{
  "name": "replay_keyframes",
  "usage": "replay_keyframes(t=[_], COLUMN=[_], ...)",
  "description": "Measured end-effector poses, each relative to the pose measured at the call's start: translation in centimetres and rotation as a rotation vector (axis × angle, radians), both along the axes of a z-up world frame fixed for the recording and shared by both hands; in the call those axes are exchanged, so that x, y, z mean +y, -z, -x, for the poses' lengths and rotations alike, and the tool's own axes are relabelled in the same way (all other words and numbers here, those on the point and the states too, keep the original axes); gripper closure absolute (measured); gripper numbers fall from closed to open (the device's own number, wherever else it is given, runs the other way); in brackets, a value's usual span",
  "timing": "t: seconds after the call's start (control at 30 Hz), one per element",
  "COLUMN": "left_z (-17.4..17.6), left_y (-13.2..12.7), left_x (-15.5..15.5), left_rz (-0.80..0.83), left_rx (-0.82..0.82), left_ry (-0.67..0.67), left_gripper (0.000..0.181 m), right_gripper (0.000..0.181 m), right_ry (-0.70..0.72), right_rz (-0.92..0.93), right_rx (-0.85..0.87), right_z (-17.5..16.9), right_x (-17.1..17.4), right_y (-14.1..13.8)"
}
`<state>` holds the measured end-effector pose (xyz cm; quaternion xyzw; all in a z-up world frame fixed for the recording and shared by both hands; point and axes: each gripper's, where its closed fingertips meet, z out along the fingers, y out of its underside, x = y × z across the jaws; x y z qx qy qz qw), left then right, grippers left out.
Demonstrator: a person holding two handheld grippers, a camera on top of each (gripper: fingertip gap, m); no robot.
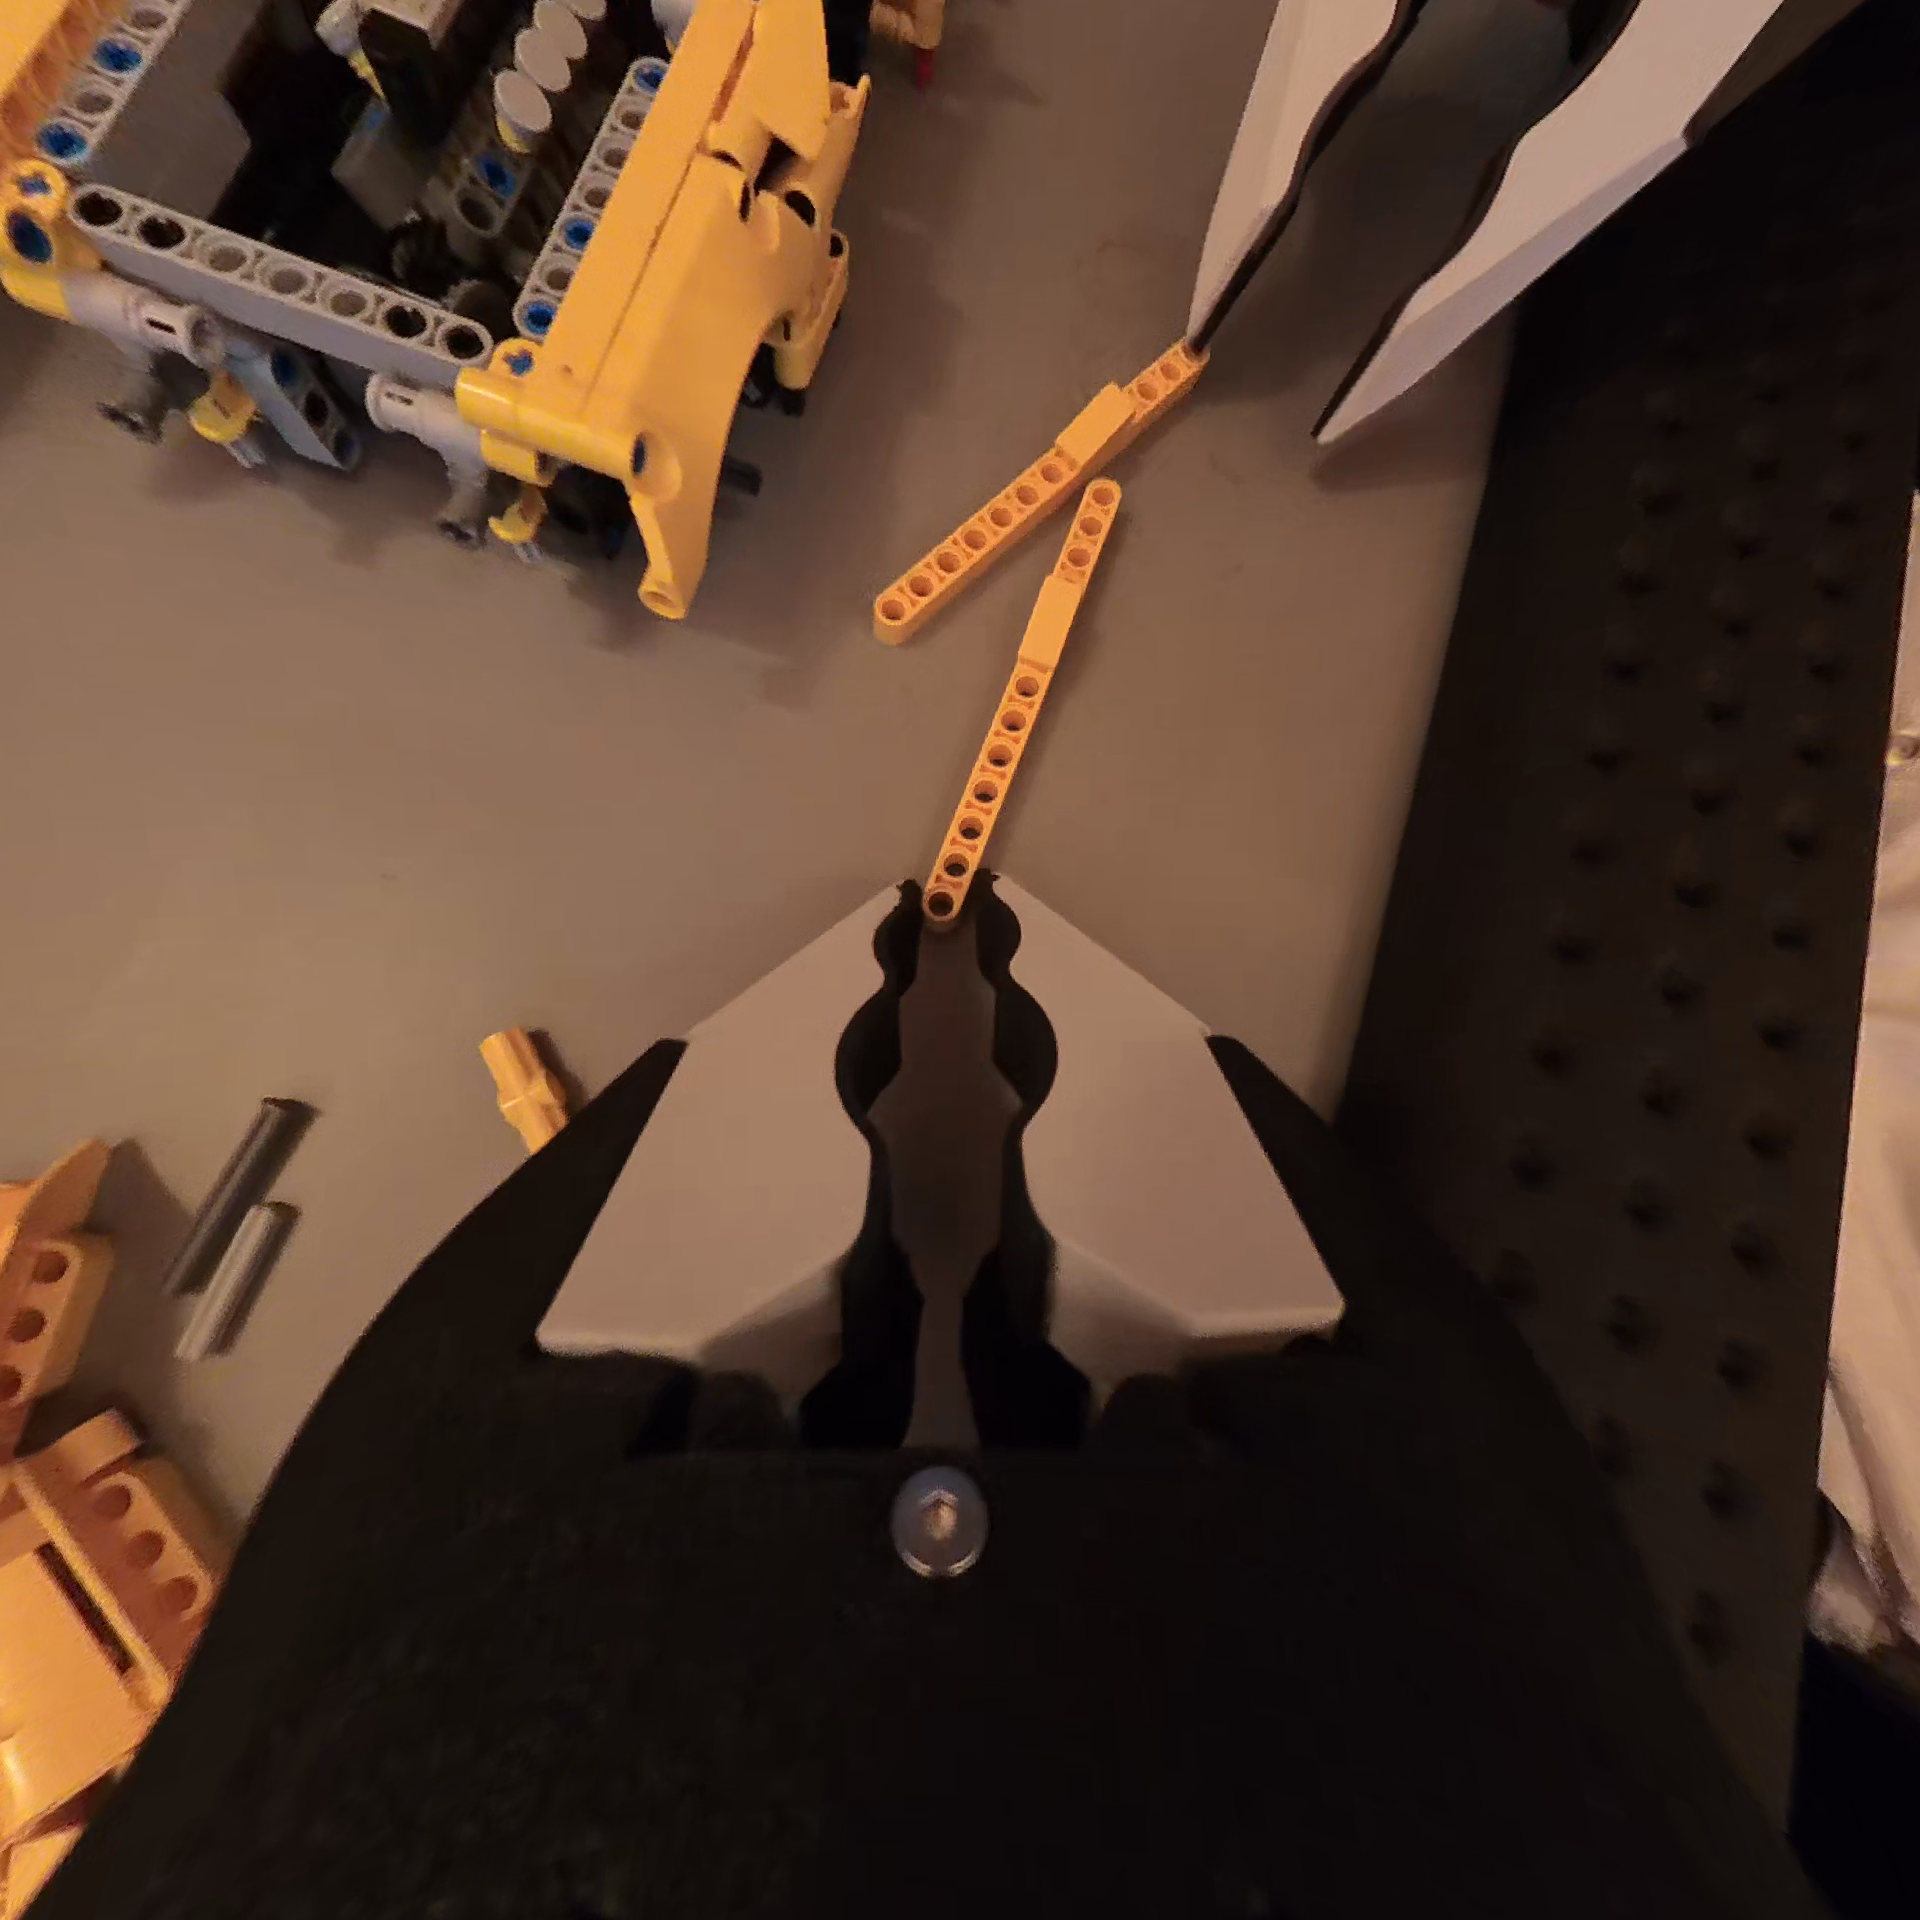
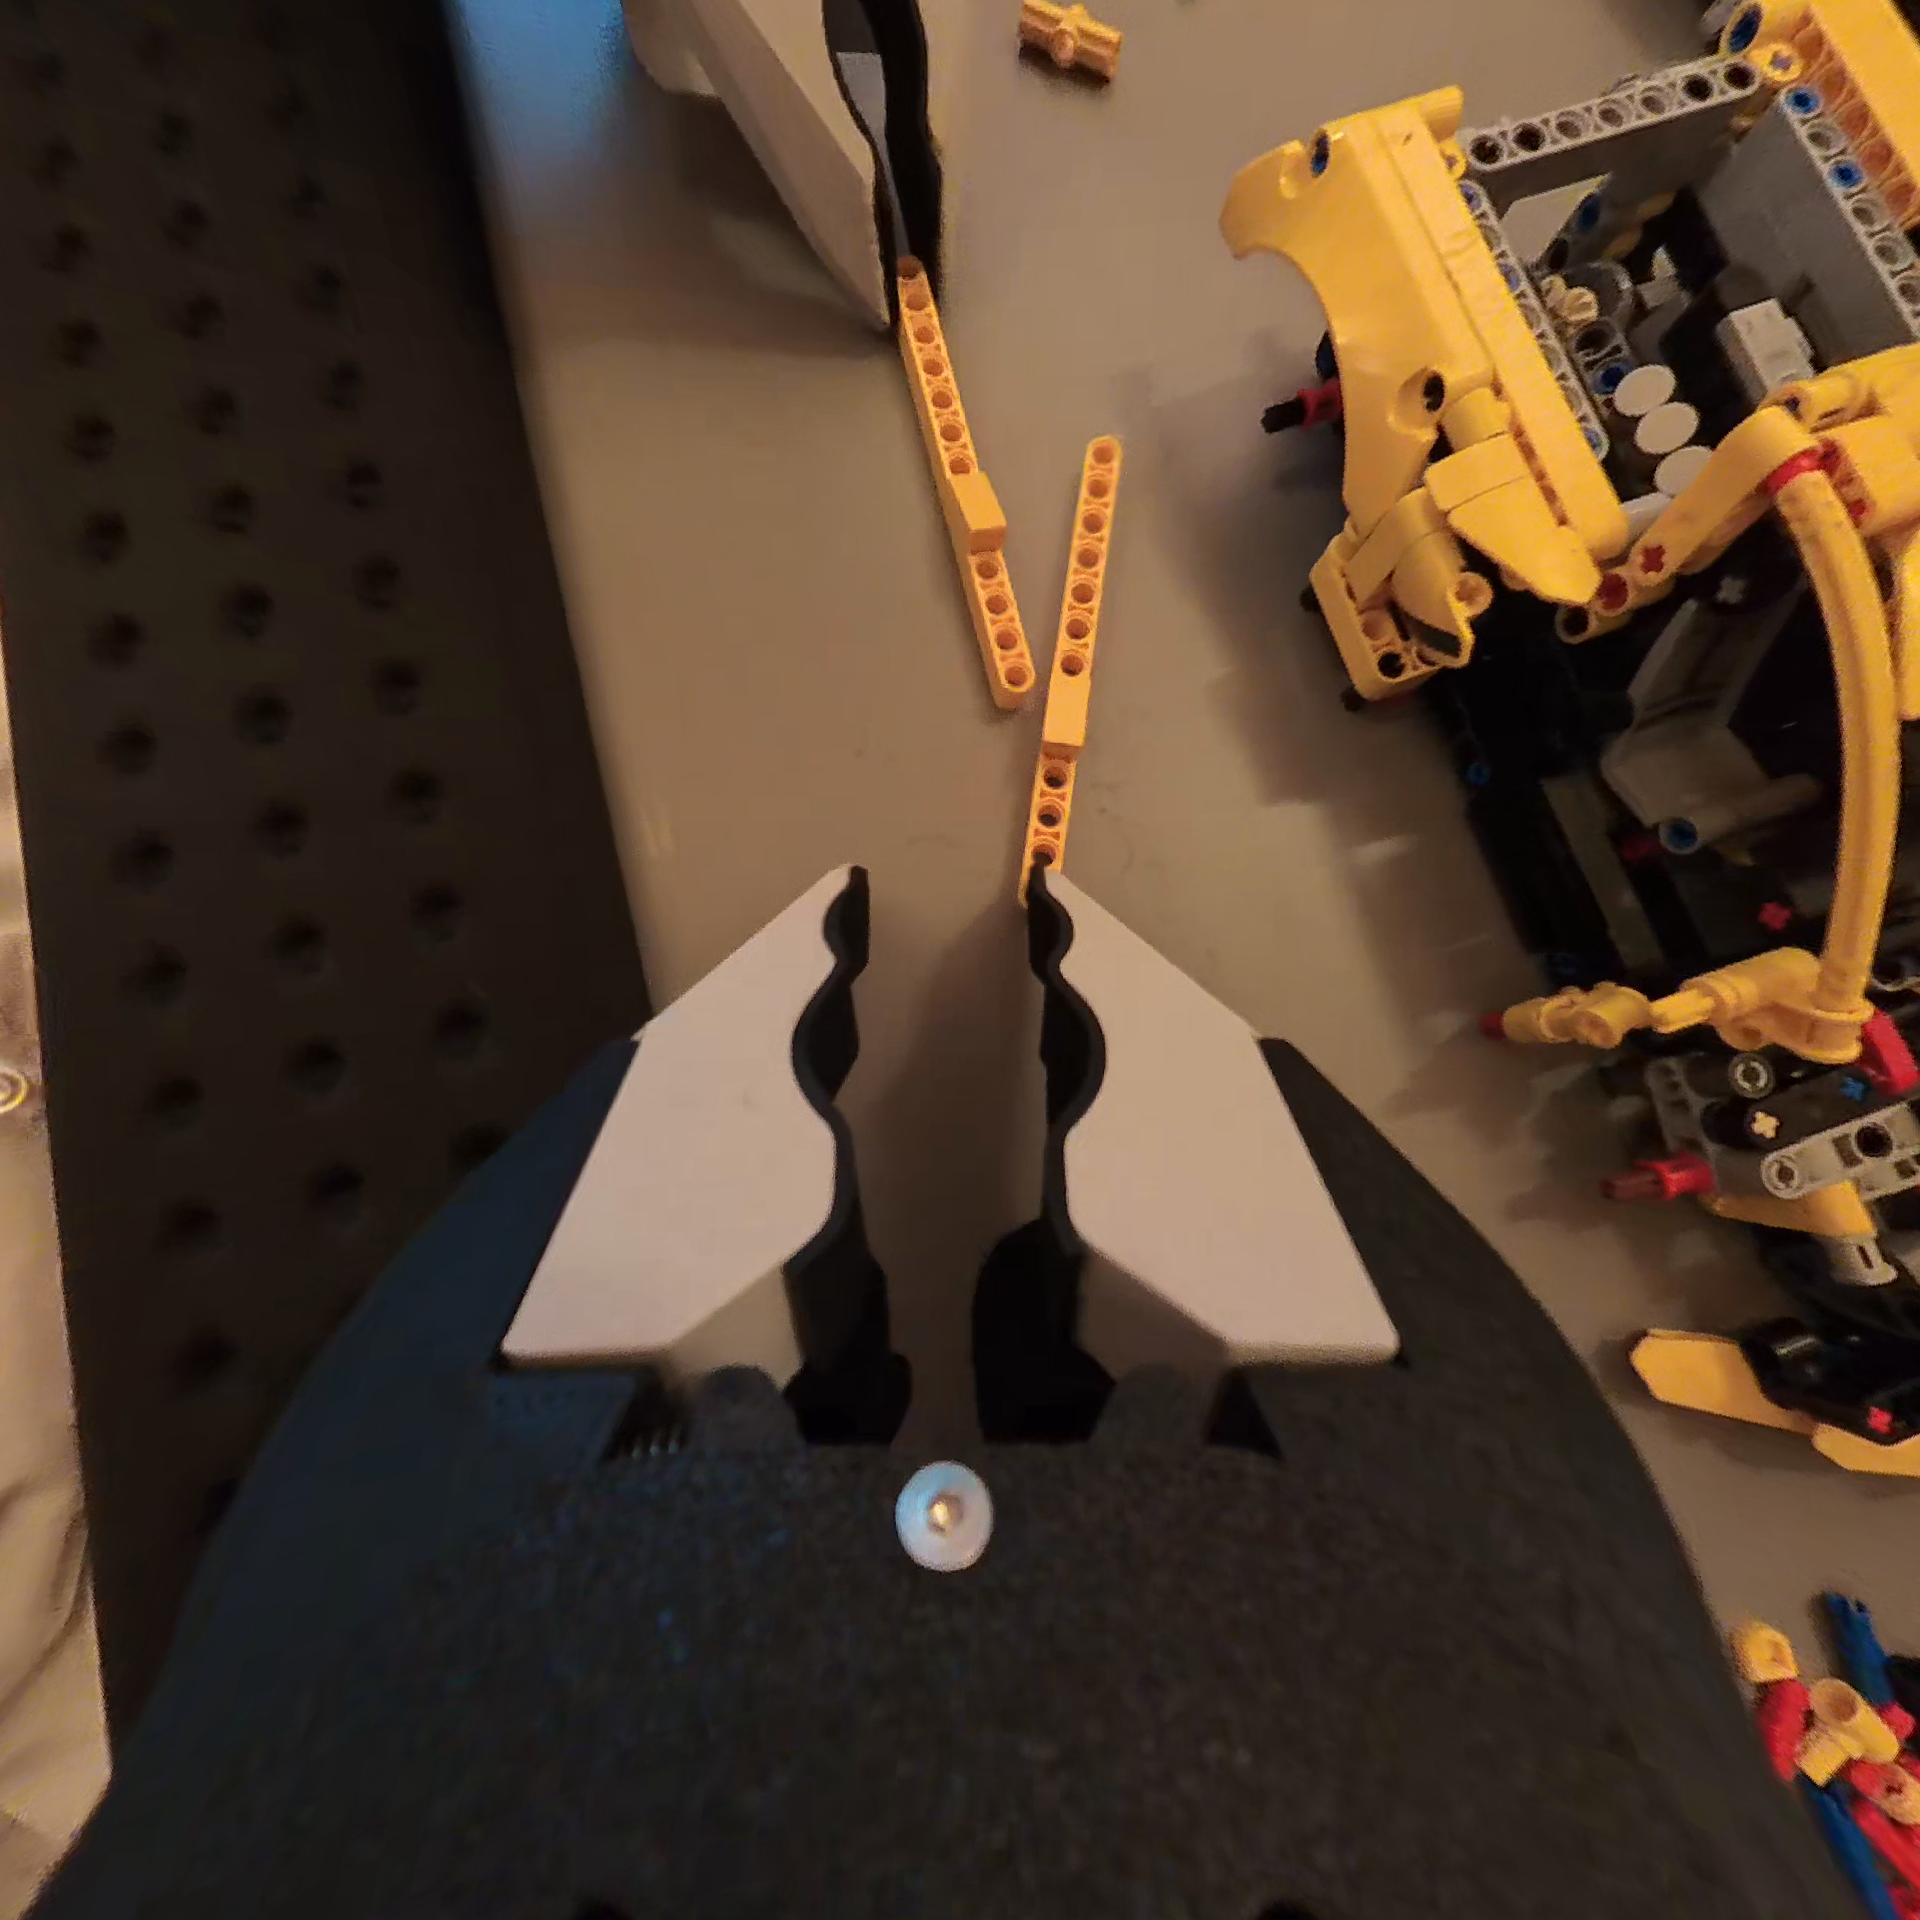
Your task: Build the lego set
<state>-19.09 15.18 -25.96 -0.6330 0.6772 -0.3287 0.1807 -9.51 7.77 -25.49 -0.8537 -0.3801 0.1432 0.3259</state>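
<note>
Two long yellow holed beams lie on the grey table, each with a solid yellow block partway along. My left gripper [image 1: 948, 891] is shut on the near end of one beam [image 1: 1003, 727], which also shows in the right wrist view [image 2: 940, 416]. My right gripper [image 2: 945, 883] is open; its right fingertip [image 2: 1044, 899] touches the end of the other beam [image 2: 1081, 603], and nothing sits between the jaws. That beam [image 1: 997, 514] and the right gripper [image 1: 1262, 390] also show in the left wrist view. The beams' free ends lie close together, forming a V.
A large yellow, grey and black Technic model [image 1: 665, 260] [image 2: 1455, 364] stands beside the beams. A small yellow connector [image 1: 525, 1086], two grey axles [image 1: 244, 1216] and yellow parts [image 1: 62, 1455] lie near my left gripper. Red, blue and yellow pieces [image 2: 1829, 1745] lie nearby. A black perforated mat [image 1: 1662, 935] borders the table. About 12 cm separates my left fingertips from my right. The small yellow connector [image 1: 525, 1086] is closer to my left gripper, around 7 cm from its tips; the right tips are 20 cm off.
</note>
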Motion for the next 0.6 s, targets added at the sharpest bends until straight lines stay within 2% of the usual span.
replay_keyframes(t=[0.17, 0.3, 0.43, 0.53, 0.6], left_z=[-0.1, 0.3, 0.4, 0.5, 0.7], left_y=[0.0, 0.0, 0.1, 0.2, 0.1], left_x=[-0.3, -0.1, 1.2, 3.4, 3.8], left_rz=[0.005, 0.014, -0.034, -0.133, -0.150], left_rx=[0.001, 0.011, 0.015, 0.030, 0.032], left_ry=[0.011, 0.010, -0.040, -0.121, -0.131], left_gripper=[0.172, 0.172, 0.170, 0.169, 0.168], right_gripper=[0.151, 0.147, 0.162, 0.175, 0.175], right_ry=[0.045, 0.070, 0.077, 0.113, 0.124], right_rz=[-0.067, -0.076, -0.037, -0.013, 0.014], right_rx=[-0.045, -0.102, -0.047, -0.062, -0.053], right_z=[-0.6, -1.4, -0.9, -1.4, -1.6], right_x=[1.1, 1.7, 1.7, 1.8, 1.6], right_y=[-0.3, 0.6, 0.8, 0.8, 0.9])
